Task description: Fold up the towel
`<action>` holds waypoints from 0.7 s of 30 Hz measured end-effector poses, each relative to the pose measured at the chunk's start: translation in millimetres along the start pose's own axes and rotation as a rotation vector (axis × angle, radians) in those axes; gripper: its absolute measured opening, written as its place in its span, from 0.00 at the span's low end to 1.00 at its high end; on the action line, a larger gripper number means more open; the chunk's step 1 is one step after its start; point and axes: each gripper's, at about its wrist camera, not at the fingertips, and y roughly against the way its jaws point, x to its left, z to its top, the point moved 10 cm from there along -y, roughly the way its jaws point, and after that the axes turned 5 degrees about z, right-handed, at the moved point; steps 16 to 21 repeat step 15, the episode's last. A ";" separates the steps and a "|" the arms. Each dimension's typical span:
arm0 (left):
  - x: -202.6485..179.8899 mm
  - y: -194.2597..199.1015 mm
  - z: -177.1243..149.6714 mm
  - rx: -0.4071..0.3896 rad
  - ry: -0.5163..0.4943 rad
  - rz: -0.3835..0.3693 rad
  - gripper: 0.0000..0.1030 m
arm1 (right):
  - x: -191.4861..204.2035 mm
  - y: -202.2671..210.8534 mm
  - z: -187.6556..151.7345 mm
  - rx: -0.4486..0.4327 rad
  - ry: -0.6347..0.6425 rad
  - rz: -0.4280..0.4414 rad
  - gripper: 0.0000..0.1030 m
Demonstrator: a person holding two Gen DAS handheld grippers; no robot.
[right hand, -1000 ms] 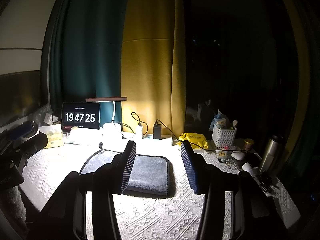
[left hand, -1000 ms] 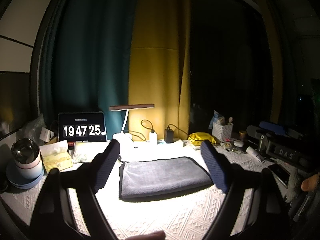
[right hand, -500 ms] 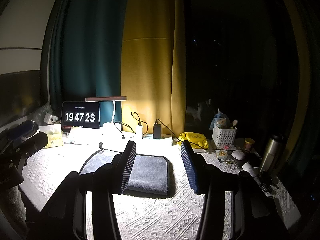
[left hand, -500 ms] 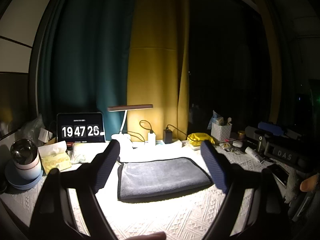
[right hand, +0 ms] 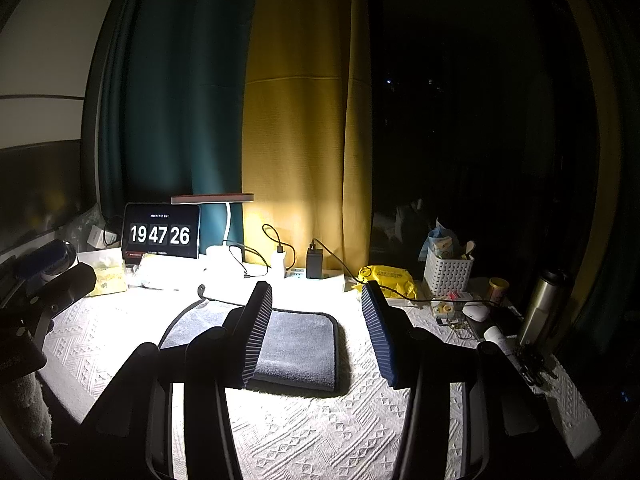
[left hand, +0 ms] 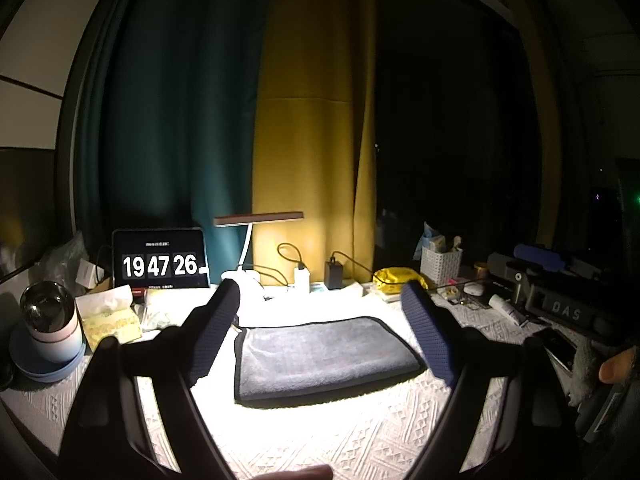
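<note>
the grey towel (left hand: 324, 354) lies folded flat in the lower middle of the left wrist frame, on the white patterned cloth of the worktop (left hand: 320, 432). the left gripper (left hand: 320, 328) hangs above the near side of it, its fingers (left hand: 214, 336) spread wide apart and holding nothing, one at each short end of the towel in the frame. in the right wrist view the towel (right hand: 298, 350) sits low in the middle, and the right gripper (right hand: 316, 332) has its fingers (right hand: 256, 332) apart too, empty, the left one covering part of the cloth. a desk lamp (left hand: 258, 220) glows just above the towel in the frame, with a clock screen (left hand: 160, 260) reading 19 47 26 at middle left. a white basket (right hand: 448, 276) and a steel flask (right hand: 542, 308) stand at middle right.
</note>
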 end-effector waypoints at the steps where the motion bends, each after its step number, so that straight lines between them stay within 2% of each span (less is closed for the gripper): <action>1: 0.2 0.3 -0.1 0.001 0.000 0.000 0.81 | 0.3 -0.1 -0.3 0.001 0.000 0.000 0.48; 21: -0.1 -3.2 -1.2 0.009 0.012 -0.020 0.81 | -1.0 -7.0 -5.1 0.020 0.001 0.008 0.48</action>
